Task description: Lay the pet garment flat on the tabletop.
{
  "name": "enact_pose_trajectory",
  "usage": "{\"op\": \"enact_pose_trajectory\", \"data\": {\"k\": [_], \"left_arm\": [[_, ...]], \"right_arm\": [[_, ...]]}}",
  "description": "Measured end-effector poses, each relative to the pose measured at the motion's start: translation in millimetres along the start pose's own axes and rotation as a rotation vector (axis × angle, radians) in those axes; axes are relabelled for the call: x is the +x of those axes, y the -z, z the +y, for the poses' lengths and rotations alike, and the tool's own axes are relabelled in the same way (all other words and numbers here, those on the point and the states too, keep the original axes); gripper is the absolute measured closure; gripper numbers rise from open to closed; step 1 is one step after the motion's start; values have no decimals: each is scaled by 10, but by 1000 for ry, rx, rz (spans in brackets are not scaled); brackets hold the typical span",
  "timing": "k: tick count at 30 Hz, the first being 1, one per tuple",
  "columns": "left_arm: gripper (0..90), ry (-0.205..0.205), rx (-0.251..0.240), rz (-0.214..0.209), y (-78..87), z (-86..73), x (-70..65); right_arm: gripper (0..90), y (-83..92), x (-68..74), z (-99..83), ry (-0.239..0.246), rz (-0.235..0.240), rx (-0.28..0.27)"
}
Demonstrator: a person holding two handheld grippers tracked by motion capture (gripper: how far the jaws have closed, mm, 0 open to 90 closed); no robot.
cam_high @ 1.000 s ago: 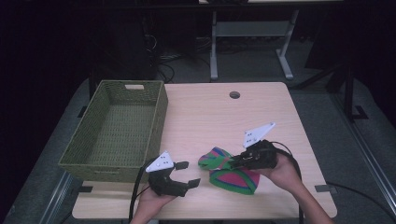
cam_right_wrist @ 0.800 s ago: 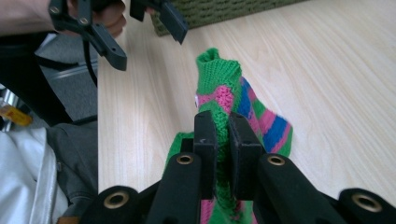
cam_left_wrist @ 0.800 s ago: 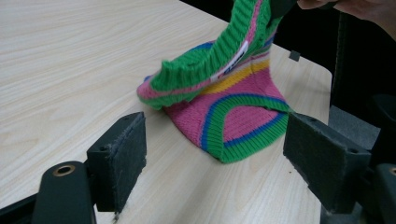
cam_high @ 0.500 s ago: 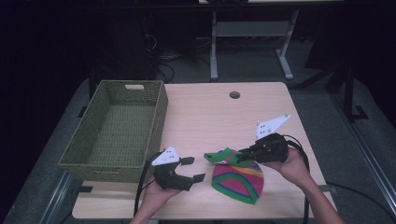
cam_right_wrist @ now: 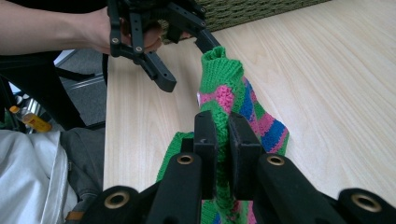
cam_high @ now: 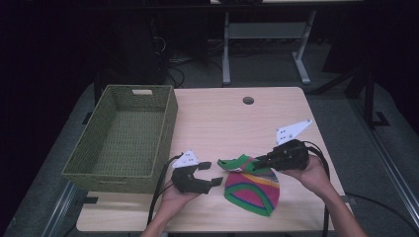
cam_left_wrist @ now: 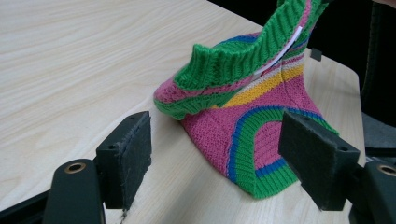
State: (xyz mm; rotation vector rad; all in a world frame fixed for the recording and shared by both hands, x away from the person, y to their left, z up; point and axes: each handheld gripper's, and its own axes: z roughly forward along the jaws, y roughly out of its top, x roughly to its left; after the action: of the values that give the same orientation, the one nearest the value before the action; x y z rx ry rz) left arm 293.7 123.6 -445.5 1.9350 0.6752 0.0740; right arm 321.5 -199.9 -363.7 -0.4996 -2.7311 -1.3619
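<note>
Right of the basket [cam_high: 123, 138], knit hat [cam_high: 253, 190] on the table, cuff now lifted by right gripper [cam_high: 253, 165], jaws clamped on it. Left gripper [cam_high: 210, 174] has neared the free cuff edge, jaws apart, just been narrowing, nothing between; second grip likely next.

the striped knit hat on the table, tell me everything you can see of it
The striped knit hat is a chunky knit in pink, green, blue, yellow and white bands, with a ribbed green cuff. Its rounded body lies flat near the front edge of the light wooden table. One side of the cuff is lifted and stretched, pinched between the shut jaws of the right gripper. The left gripper, jaws wide and just closing a little, sits beside it without touching.
</note>
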Motion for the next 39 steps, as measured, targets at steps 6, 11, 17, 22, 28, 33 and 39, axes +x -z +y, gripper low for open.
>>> {"op": "enact_pose_trajectory", "data": {"k": [6,11,17,22,28,33,39], "left_arm": [[268,-1,24,-12,-103,-11,44],[293,-7,20,-27,-163,14,46],[300,-1,11,-43,-312,34,94],[299,-17,36,-44,-422,28,124],[512,-1,11,-89,-475,56,211],[651,-44,-7,-114,-450,106,155],[736,-70,0,-110,-419,118,112]], "right_arm": [[832,19,-6,2,7,7,0],[832,40,-14,24,12,14,-2],[832,70,-5,25,24,15,1],[832,79,-5,50,33,23,-4],[832,64,-24,11,24,30,2],[832,82,-37,3,27,22,-2],[832,96,-58,-1,24,17,12]]}}
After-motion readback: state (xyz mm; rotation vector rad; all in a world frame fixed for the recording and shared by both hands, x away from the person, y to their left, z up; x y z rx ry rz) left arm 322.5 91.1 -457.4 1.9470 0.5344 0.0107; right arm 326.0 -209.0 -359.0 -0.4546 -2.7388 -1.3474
